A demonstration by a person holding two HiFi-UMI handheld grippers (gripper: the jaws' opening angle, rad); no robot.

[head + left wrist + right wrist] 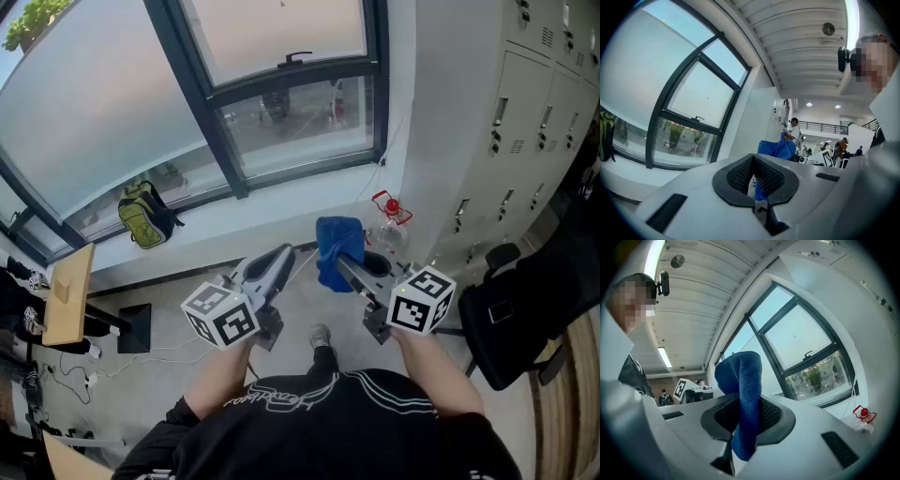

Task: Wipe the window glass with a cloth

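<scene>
At the bottom of the head view, the person's forearms hold both grippers out over the floor. The left gripper (278, 261) (753, 182), centre-left, has its jaws brought together with nothing between them. The right gripper (349, 270) (746, 420), just right of centre, is clamped on a blue cloth (337, 246) (743, 378). The cloth stands up out of its jaws in a folded bunch, well short of the glass. The left gripper view shows the same cloth (777, 149) beyond its own jaws. Right of the cloth, a clear bottle with a red cap (390, 223) (863, 416) stands by the wall. Farther off, on the sill at left, sits a green backpack (142, 215). Behind it, the window glass (112, 112) (693, 96) (801, 336) fills the upper left of the frame in dark frames.
</scene>
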